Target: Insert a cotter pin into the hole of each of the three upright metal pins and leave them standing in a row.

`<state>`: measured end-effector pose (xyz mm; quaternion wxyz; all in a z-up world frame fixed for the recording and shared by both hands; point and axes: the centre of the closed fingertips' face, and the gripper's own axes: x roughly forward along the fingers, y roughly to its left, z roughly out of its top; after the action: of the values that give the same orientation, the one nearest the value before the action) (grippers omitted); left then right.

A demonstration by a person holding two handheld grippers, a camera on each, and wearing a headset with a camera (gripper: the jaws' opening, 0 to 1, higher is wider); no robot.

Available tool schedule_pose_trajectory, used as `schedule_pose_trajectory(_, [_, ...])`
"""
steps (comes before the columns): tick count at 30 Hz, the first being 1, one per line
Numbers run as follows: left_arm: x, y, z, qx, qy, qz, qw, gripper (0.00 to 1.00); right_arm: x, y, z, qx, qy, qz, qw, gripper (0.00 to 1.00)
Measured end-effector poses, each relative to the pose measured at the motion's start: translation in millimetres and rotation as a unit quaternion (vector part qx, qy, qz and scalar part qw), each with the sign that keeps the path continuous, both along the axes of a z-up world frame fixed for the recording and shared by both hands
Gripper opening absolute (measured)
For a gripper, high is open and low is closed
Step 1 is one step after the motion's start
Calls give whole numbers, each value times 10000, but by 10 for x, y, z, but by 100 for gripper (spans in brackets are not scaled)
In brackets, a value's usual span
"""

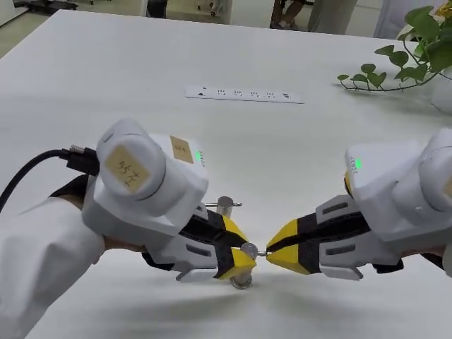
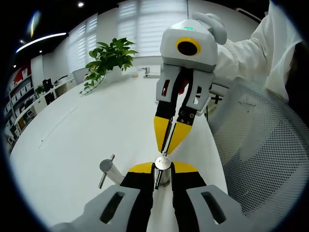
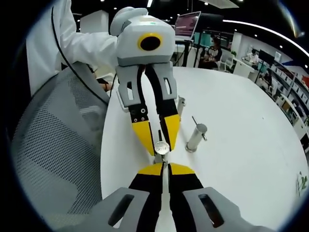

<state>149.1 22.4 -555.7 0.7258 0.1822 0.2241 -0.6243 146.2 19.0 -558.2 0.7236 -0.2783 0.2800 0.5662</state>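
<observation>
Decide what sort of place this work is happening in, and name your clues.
Probably an open-plan office or lab: a long white table with a power strip, a mesh office chair and a potted plant.

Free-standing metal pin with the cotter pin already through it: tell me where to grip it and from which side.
Grip the metal pin by its bare shaft below the cotter pin, coming in level from the side. It stands upright, and the cotter pin juts out crosswise near the top, so a high or top-down grip would likely foul it.
</observation>
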Motion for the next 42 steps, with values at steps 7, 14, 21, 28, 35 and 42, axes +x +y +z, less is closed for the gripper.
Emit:
schedule_pose_trajectory(7, [-7,2,4,17,-38,9,10000,10,-22,-5,-12,-27,-40,15,10000,0])
schedule_pose_trajectory(14, [-13,21,49,6,-278,-92,9996,21,-26,-32,26,56,-70,-99,9999,6])
schedule_pose_trajectory(21, [-199,144,333,-649,-111,-25,9978,49,-73,47,36,242,54,-157,9996,9])
schedule_pose_trajectory(28, [-357,403,322,-1020,256,326,9939,72,-43,150,-14,422,101,-308,9986,13])
schedule_pose_trajectory(35, [-462,606,88,-750,301,550,9952,82,-30,179,-74,401,148,-296,9986,14])
schedule_pose_trajectory(42, [-553,671,40,-806,451,716,9931,99,11,197,-113,430,181,-279,9985,10])
